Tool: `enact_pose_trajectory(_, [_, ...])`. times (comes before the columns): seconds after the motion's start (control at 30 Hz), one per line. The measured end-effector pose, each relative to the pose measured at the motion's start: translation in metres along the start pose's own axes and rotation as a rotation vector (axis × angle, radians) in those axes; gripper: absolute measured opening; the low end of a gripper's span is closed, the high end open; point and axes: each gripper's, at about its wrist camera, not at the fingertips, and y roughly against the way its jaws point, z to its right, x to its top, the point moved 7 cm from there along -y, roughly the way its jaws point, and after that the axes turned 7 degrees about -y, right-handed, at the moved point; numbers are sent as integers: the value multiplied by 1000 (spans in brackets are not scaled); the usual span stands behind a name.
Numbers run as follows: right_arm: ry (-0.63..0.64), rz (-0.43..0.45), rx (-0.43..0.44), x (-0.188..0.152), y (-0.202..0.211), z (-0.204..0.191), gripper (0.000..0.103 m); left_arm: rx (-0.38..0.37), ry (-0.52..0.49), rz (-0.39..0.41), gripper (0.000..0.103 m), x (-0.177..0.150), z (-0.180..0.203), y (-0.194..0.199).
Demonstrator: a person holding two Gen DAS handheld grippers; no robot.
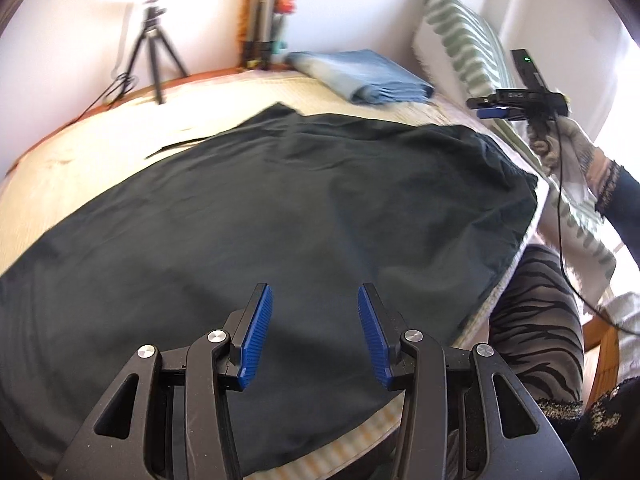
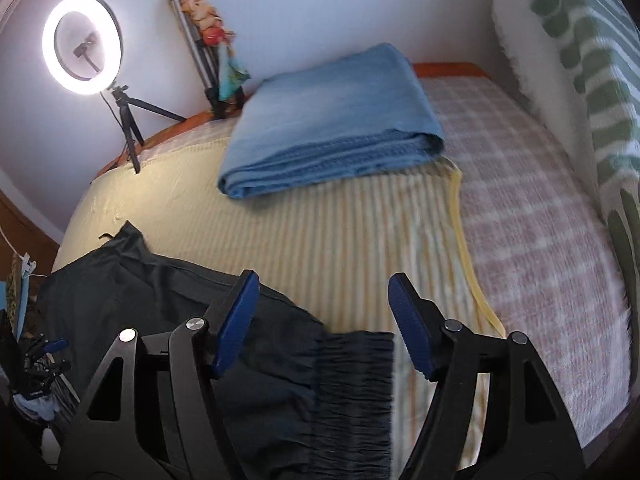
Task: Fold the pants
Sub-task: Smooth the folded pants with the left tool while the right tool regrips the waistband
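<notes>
Jaws apart and gripping nothing, the left gripper (image 1: 316, 336) and right gripper (image 2: 320, 328) hover over the dark pants (image 1: 260, 208) spread flat on the bed (image 2: 360, 232), with a folded blue blanket (image 2: 332, 124) beyond.

Both grippers are the same build: black plastic frames with triangle cutouts, round silver screws at the pivots, and ribbed blue pads (image 1: 256, 336) on the jaws. The right gripper (image 1: 516, 100) has a black camera block with a small green light, plus a thin black cable (image 1: 562, 216). The person's wearing a dark sleeve (image 1: 624, 196), a beaded bracelet (image 1: 606, 184) and grey tiger-stripe leggings (image 1: 536, 320).
</notes>
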Motion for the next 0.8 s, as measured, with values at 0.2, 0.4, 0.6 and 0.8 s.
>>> enact_pose_trajectory(0.2, [-80, -77, 153, -19, -18, 25, 72, -4, -14, -45, 43, 2, 9, -24])
enact_pose_trajectory(0.4, [-66, -93, 244, -43, -24, 13, 75, 4, 9, -72, 43, -3, 4, -36])
enact_pose_trajectory(0.6, [-8, -42, 269, -47, -8, -13, 47, 16, 2, -74, 43, -3, 4, -36])
enact_pose_trajectory(0.8, [-59, 78, 57, -30, 17, 3, 14, 20, -5, -66, 43, -4, 5, -36])
